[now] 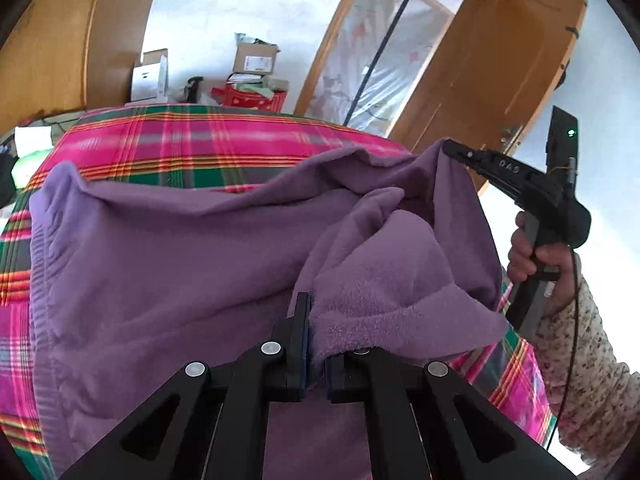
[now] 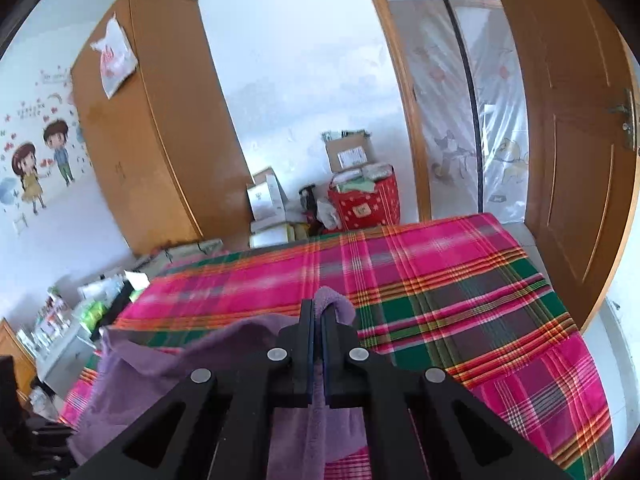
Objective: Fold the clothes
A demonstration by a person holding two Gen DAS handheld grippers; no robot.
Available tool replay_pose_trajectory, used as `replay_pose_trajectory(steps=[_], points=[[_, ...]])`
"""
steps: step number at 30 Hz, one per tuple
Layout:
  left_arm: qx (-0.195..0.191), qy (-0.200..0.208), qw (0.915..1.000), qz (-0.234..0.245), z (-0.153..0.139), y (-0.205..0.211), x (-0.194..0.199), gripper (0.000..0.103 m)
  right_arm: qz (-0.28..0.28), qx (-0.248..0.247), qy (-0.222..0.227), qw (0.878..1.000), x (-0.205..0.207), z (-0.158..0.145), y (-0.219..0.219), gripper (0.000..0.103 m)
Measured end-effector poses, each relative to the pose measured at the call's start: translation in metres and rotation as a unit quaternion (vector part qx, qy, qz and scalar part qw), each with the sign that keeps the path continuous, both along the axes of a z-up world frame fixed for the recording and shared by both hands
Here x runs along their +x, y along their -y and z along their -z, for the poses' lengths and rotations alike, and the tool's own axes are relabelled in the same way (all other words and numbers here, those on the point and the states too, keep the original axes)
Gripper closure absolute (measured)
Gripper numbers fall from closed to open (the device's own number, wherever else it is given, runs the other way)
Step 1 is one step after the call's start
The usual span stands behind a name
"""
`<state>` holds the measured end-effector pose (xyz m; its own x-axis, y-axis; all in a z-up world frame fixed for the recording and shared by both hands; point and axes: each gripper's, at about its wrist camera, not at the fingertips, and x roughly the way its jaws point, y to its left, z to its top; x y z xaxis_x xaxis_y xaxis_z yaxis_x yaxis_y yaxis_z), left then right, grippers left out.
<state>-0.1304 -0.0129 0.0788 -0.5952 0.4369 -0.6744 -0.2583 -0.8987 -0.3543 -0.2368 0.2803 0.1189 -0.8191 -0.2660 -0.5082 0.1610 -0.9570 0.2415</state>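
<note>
A purple fleece garment point(image 1: 168, 264) lies bunched on a bed with a pink and green plaid sheet point(image 1: 208, 148). In the left wrist view my left gripper point(image 1: 314, 314) is shut on a near fold of the fleece, which drapes over its right finger. My right gripper point(image 1: 452, 149) is at the upper right, held by a hand point(image 1: 528, 252), and pinches a raised corner of the garment. In the right wrist view the right gripper point(image 2: 319, 320) is shut on that purple cloth point(image 2: 334, 302), which pokes up past its tips. The rest of the garment point(image 2: 160, 364) hangs to the left.
Beyond the bed's far edge are cardboard boxes point(image 2: 348, 156), a red bag point(image 2: 366, 204) and white boxes point(image 2: 266, 196). A wooden wardrobe point(image 2: 152, 140) stands at the left, an open wooden door point(image 2: 580, 160) at the right. A cluttered side table point(image 2: 80, 312) adjoins the bed's left side.
</note>
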Motion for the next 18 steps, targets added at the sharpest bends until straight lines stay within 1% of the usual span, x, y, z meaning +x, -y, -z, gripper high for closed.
replay_pose_trajectory(steps=[3, 5, 7, 8, 9, 10, 11, 12, 14, 16, 18], points=[[-0.002, 0.007, 1.0000, -0.006, 0.004, 0.002, -0.001, 0.098, -0.009, -0.006, 0.024, 1.000, -0.008, 0.016, 0.000, 0.100], [-0.005, 0.015, 0.9999, -0.006, 0.007, 0.001, -0.002, 0.098, -0.029, -0.033, 0.058, 0.997, -0.013, 0.029, -0.005, 0.098], [-0.006, 0.019, 0.9998, -0.003, 0.009, 0.000, -0.002, 0.097, -0.041, -0.053, 0.080, 0.995, -0.011, 0.035, -0.011, 0.097], [-0.006, 0.020, 0.9998, -0.003, 0.009, -0.001, -0.001, 0.097, -0.047, -0.064, 0.089, 0.993, -0.009, 0.037, -0.015, 0.092], [-0.006, 0.021, 0.9998, -0.002, 0.009, -0.003, -0.001, 0.097, -0.051, -0.073, 0.091, 0.992, -0.005, 0.037, -0.018, 0.083], [-0.007, 0.022, 0.9997, -0.001, 0.009, -0.004, -0.002, 0.097, -0.054, -0.085, 0.091, 0.991, 0.001, 0.037, -0.024, 0.077], [-0.009, 0.024, 0.9997, 0.000, 0.009, -0.005, -0.002, 0.097, -0.057, -0.097, 0.092, 0.989, 0.006, 0.036, -0.029, 0.068], [-0.011, 0.027, 0.9996, 0.000, 0.009, -0.006, -0.002, 0.097, -0.060, -0.110, 0.092, 0.988, 0.013, 0.035, -0.035, 0.065], [-0.015, 0.039, 0.9991, 0.001, 0.009, -0.007, -0.002, 0.093, -0.067, -0.137, 0.099, 0.983, 0.028, 0.038, -0.047, 0.062], [-0.015, 0.046, 0.9988, 0.005, 0.006, -0.008, 0.001, 0.085, -0.066, -0.160, 0.106, 0.979, 0.046, 0.043, -0.059, 0.059], [-0.013, 0.043, 0.9990, 0.011, -0.001, -0.009, 0.005, 0.081, -0.064, -0.178, 0.114, 0.975, 0.062, 0.051, -0.067, 0.057]])
